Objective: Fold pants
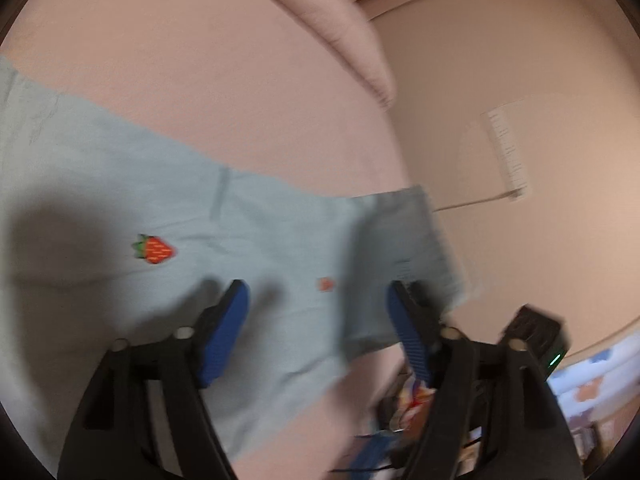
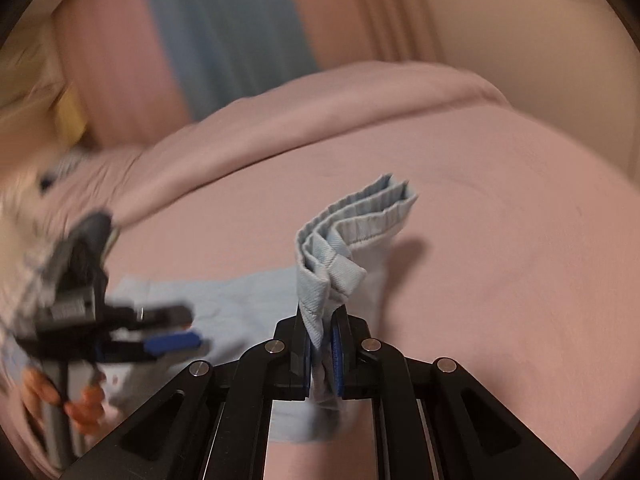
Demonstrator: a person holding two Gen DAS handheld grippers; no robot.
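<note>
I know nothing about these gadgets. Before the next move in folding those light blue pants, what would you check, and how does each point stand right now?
1. Right hand-held gripper clamped on the pants: ok, the waistband is bunched between its shut pads.
2. Left hand-held gripper free: ok, jaws open, nothing between them.
3. Pants lie flat under the left one: ok, few wrinkles.
4. Pink bed cover bare beside the pants: ok.
5. Where the legs end: cannot tell, out of frame.

Left tool agape over strawberry-patched blue pants.
</note>
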